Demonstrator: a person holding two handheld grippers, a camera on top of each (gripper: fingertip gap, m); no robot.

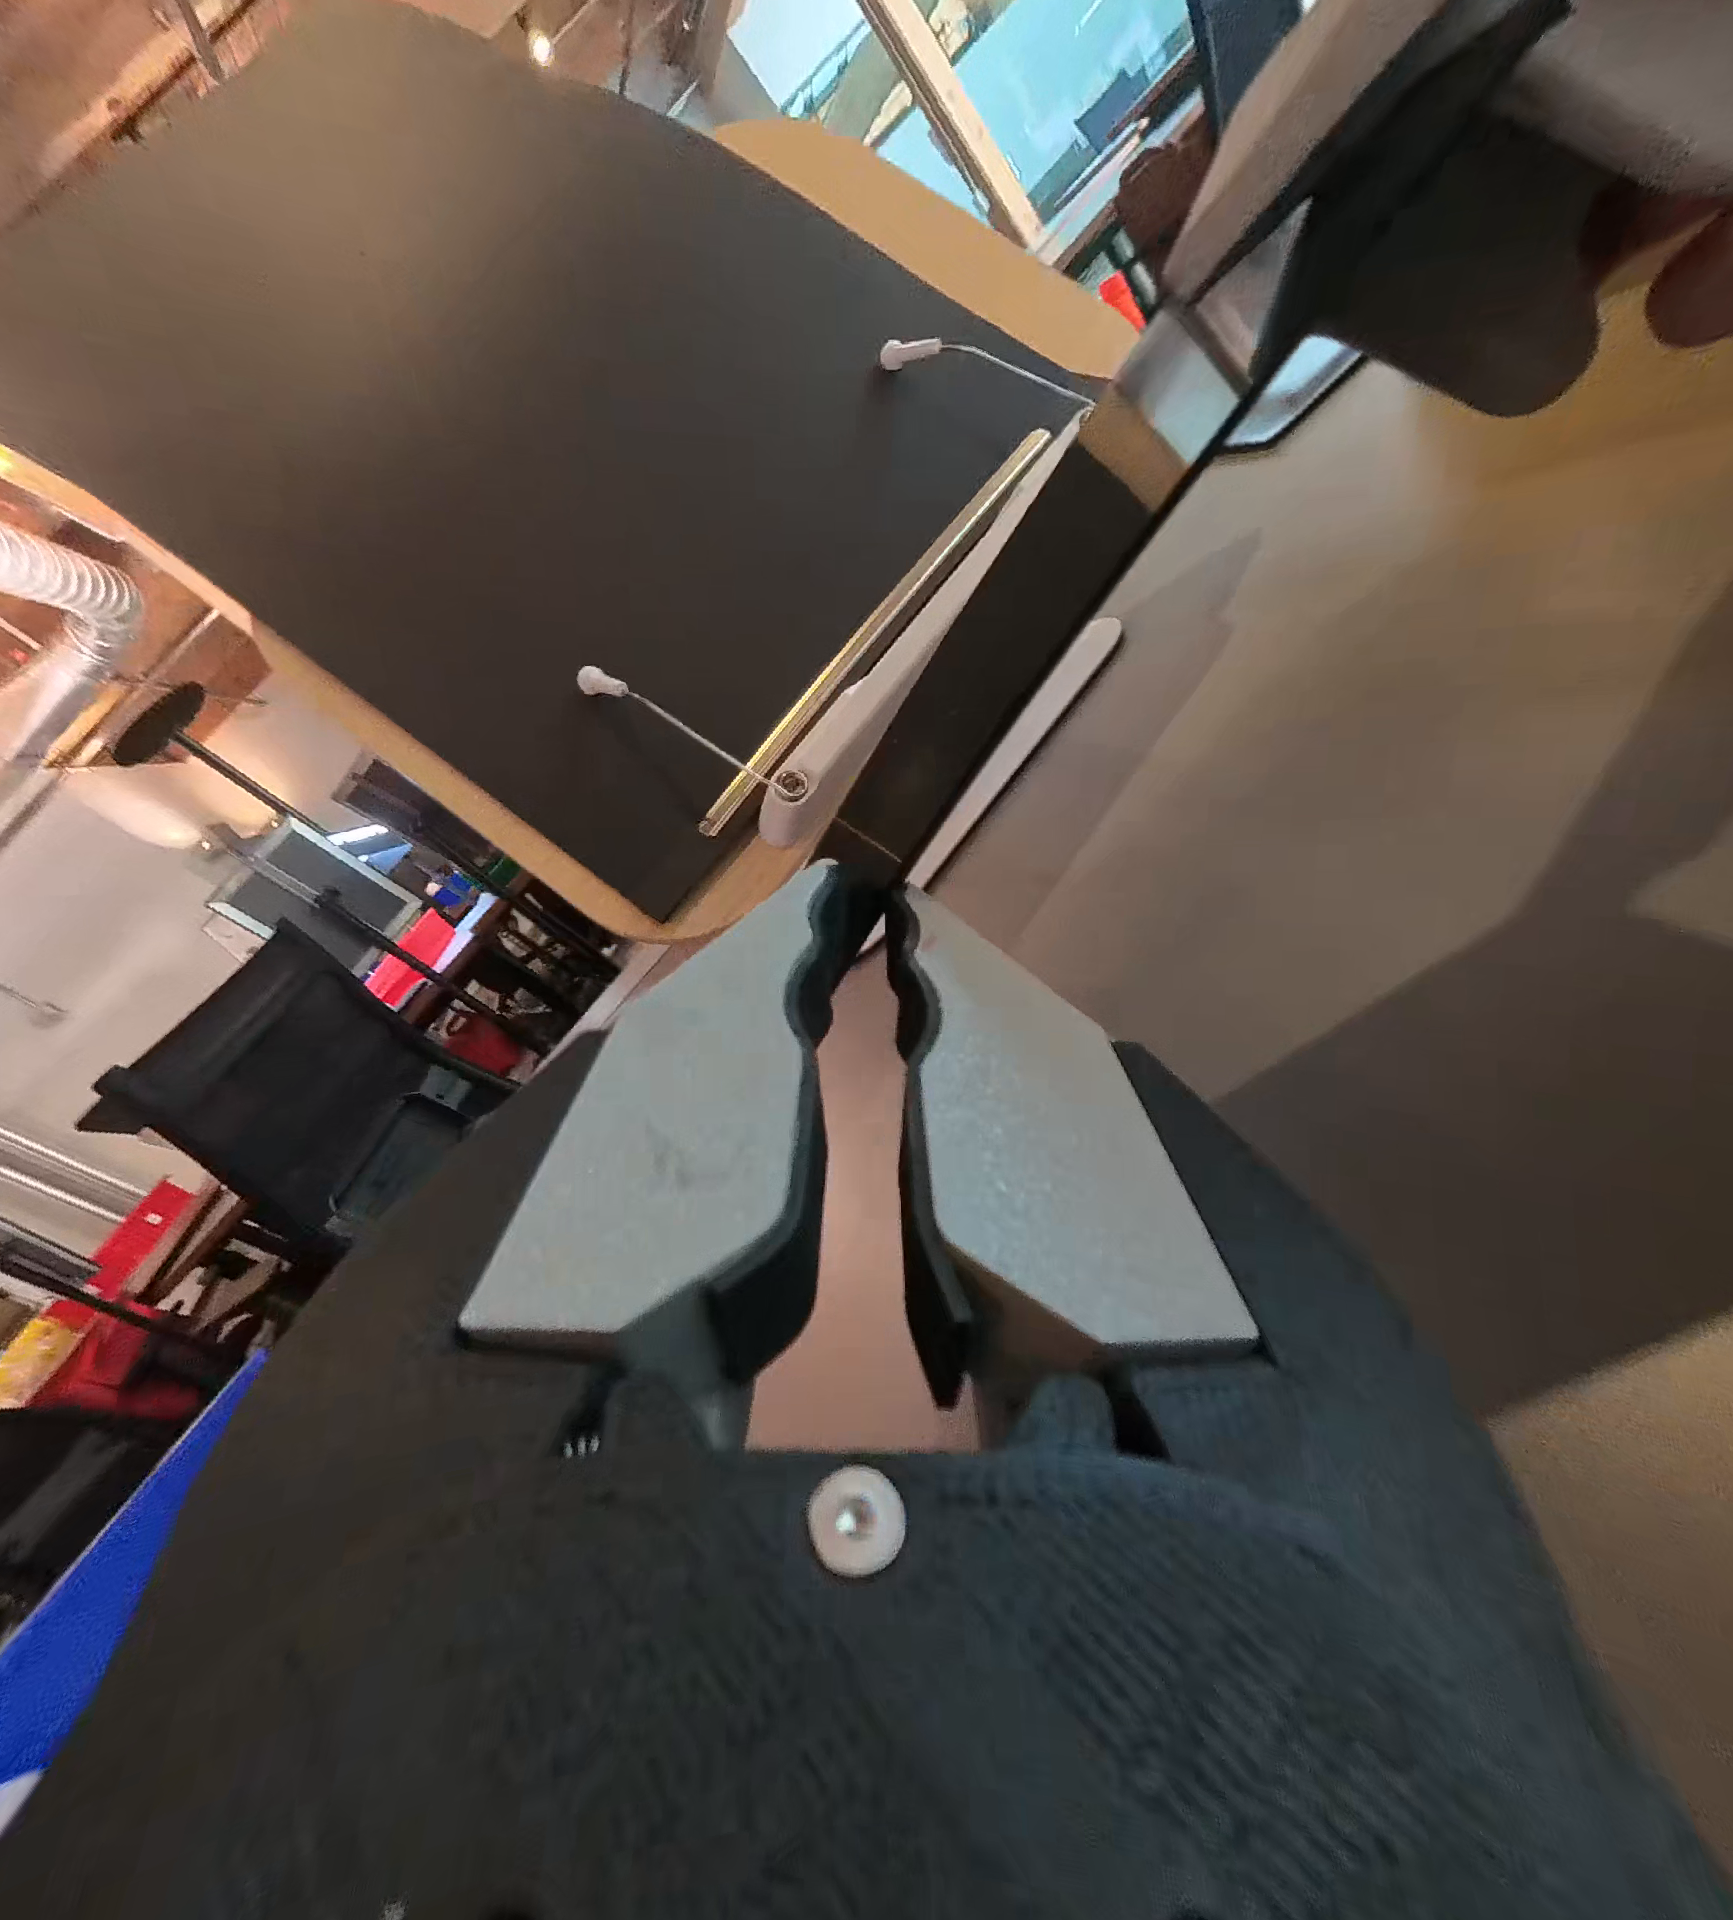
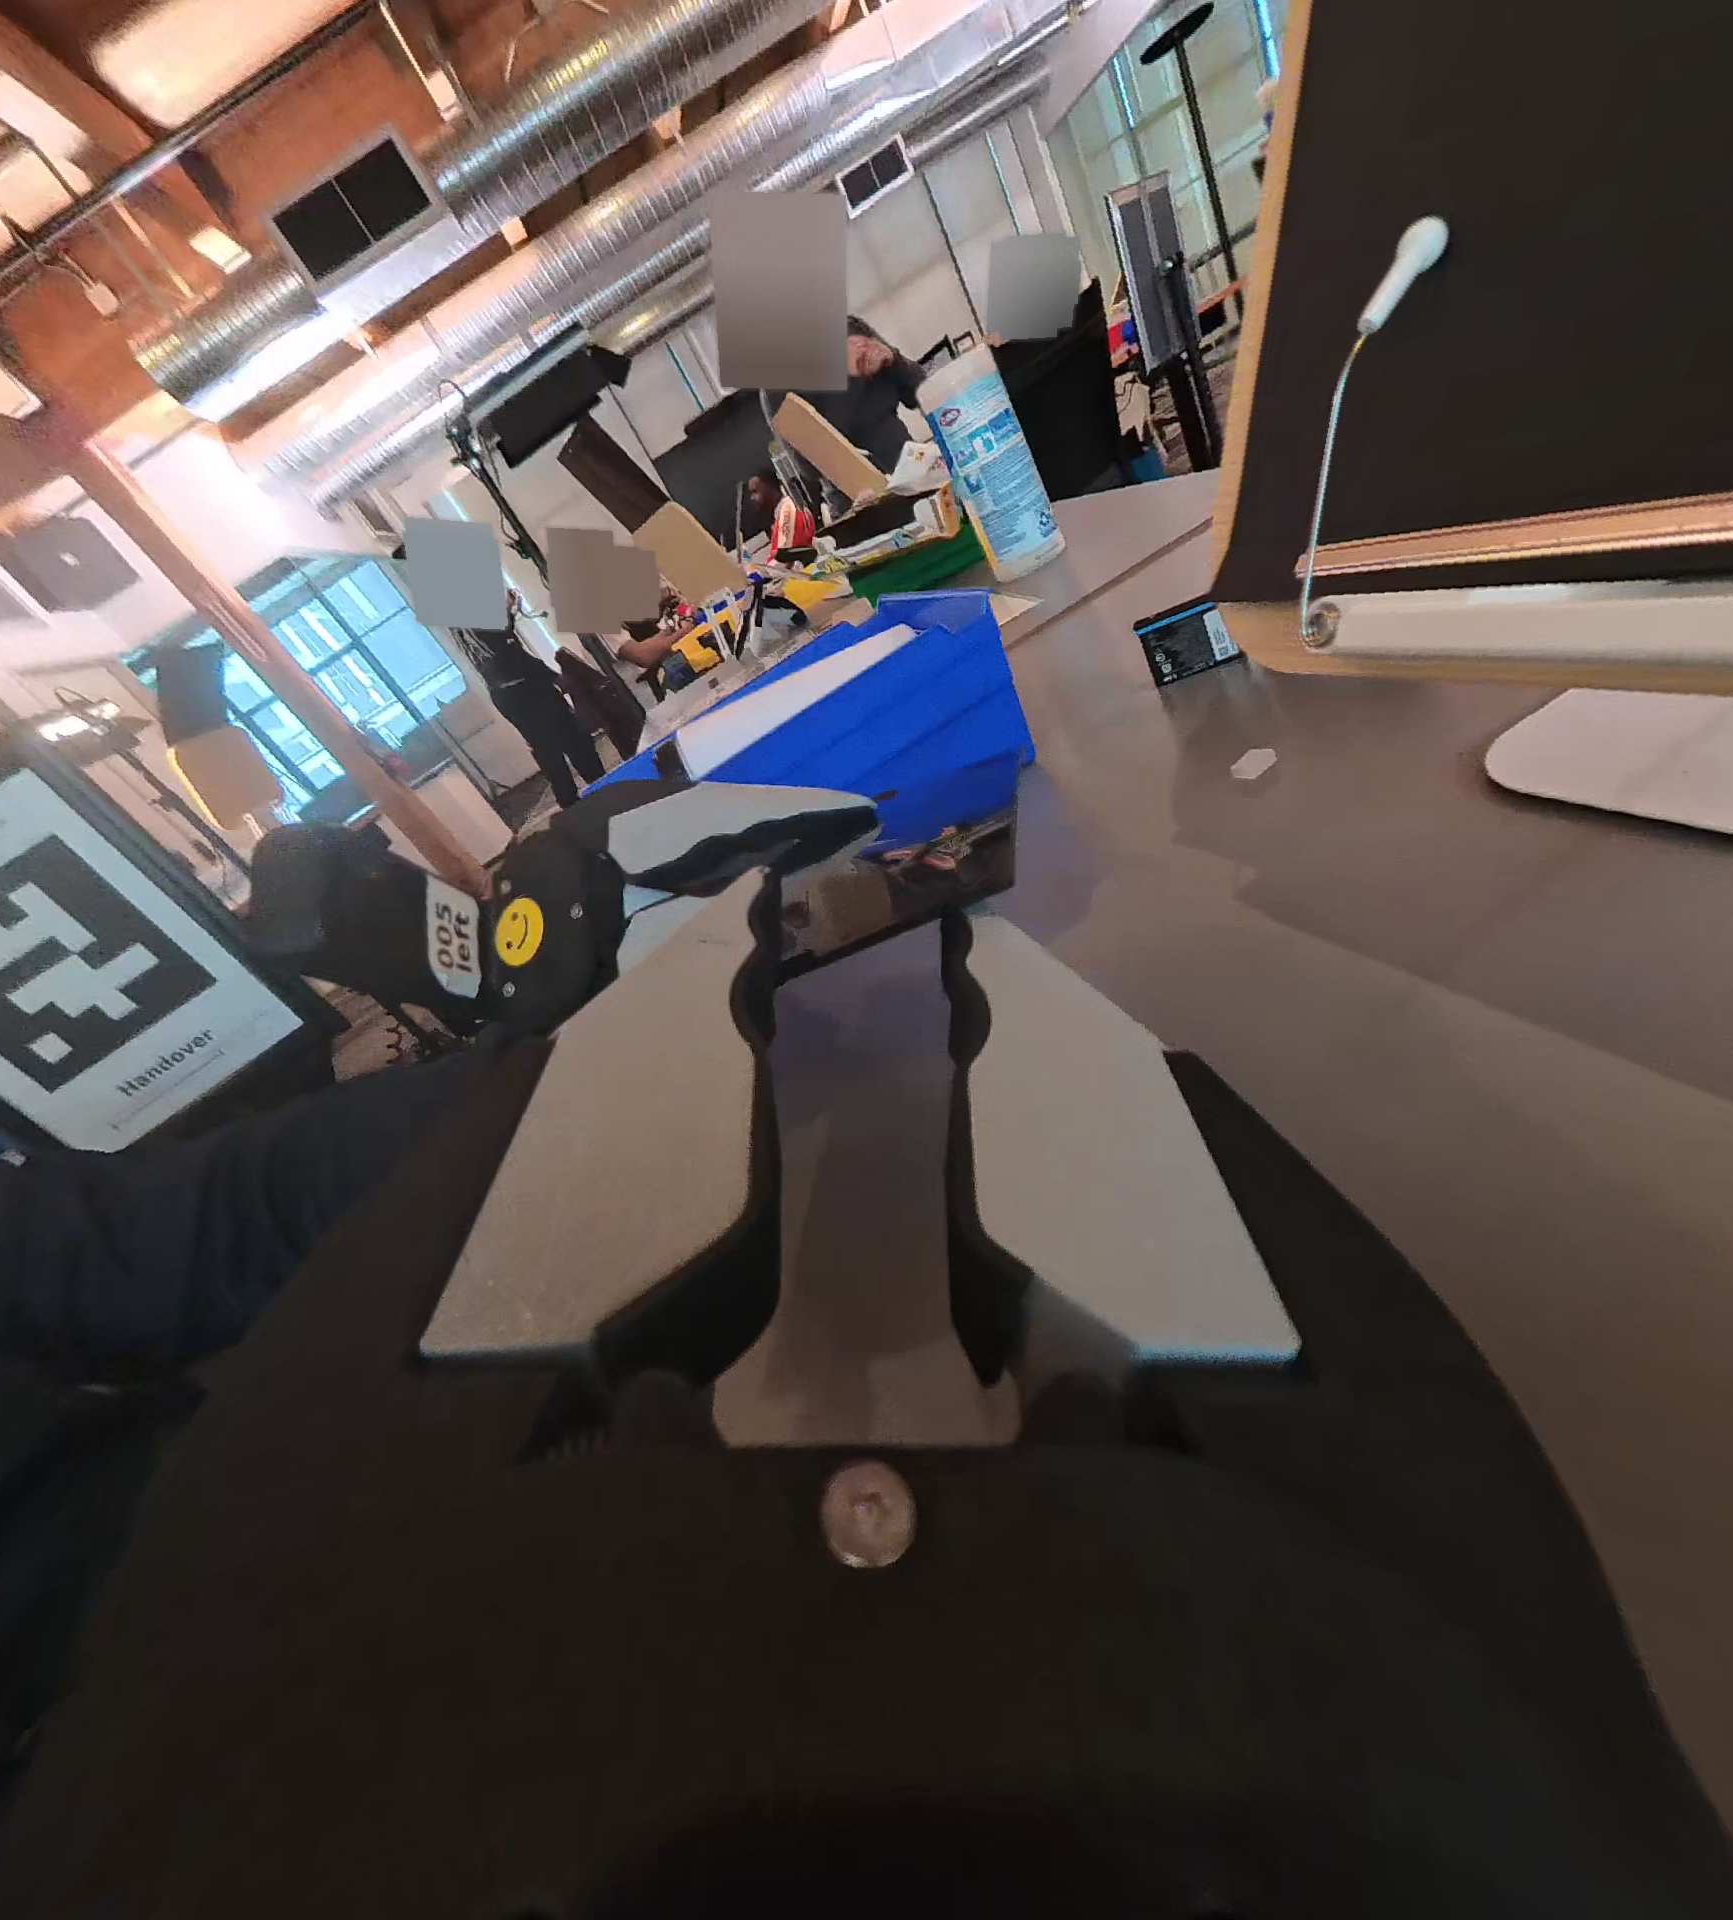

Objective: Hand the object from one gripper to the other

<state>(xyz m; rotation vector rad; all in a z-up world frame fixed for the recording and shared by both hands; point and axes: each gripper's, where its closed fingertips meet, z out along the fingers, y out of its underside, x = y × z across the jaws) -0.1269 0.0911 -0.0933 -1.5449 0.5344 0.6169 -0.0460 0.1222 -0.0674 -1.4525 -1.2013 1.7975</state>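
In the right wrist view a thin, dark, glossy flat packet [image 2: 893,904] hangs above the grey table [image 2: 1361,1039]. My left gripper [image 2: 846,831] reaches in from the left and is shut on the packet's left upper edge. My right gripper [image 2: 857,935] is open; its pads stand apart on either side of the packet and do not press on it. In the left wrist view my left gripper [image 1: 877,904] has its tips closed on the packet [image 1: 987,686], which is seen almost edge-on as a black strip running away from the tips.
A blue bin [image 2: 893,707] stands just behind the packet. A monitor's dark back [image 2: 1568,260] with a white foot [image 2: 1672,769] stands at the right. A small black box [image 2: 1184,644] and a wipes canister [image 2: 992,468] are farther back. A marker board [image 2: 62,956] stands at the left. People are in the background. Across from one pair of fingers to the other is roughly 10 cm.
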